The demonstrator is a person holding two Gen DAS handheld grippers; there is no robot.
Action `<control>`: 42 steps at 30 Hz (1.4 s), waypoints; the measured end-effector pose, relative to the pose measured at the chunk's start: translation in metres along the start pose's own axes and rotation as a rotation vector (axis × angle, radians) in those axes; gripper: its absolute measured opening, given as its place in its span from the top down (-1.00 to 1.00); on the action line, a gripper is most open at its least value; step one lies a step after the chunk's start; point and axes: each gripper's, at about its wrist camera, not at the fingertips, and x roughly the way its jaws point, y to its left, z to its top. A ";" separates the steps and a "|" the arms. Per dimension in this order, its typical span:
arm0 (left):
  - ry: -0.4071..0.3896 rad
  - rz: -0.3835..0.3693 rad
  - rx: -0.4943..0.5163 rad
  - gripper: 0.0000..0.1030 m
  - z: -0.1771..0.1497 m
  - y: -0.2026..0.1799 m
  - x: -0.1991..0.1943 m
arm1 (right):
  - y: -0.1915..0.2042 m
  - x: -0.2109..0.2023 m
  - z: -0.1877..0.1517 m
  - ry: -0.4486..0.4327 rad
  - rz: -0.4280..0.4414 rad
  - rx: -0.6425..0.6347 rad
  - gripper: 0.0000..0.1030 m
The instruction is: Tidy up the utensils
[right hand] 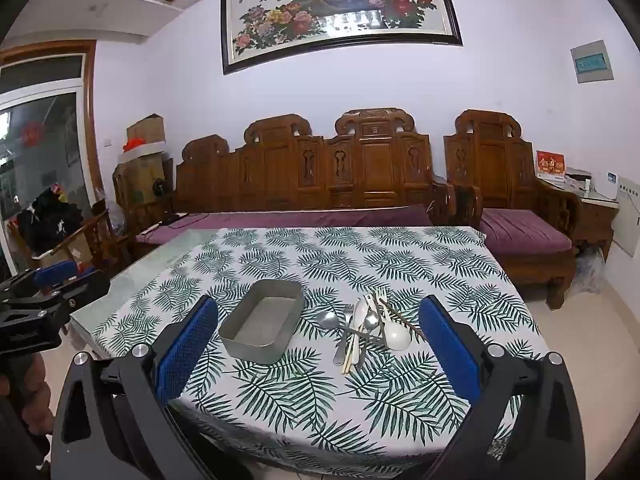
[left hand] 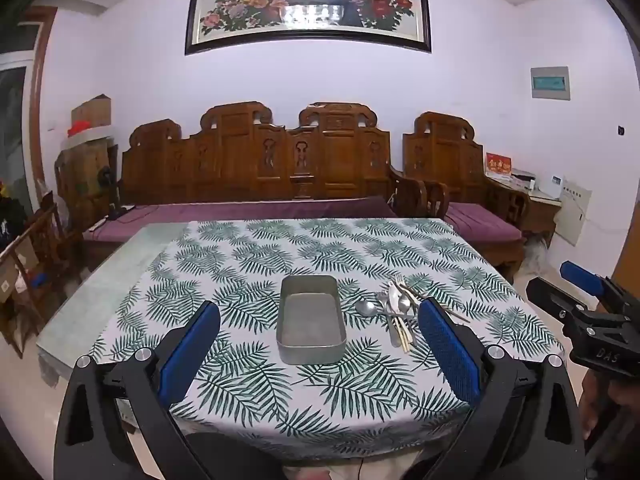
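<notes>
I have both grippers held wide apart and empty above the near edge of the table (left hand: 100, 300). Ahead of my left gripper (left hand: 320, 322), between its fingers, sits the metal tray (left hand: 310, 354), bare inside. The utensil pile (right hand: 370, 330) of spoons, forks and chopsticks lies ahead between my right gripper's (right hand: 320, 322) fingers, just beside the tray and apart from it.
</notes>
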 end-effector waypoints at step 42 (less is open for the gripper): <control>-0.026 -0.041 0.021 -0.86 0.008 -0.011 -0.011 | 0.004 -0.002 0.001 -0.007 0.025 0.010 -0.95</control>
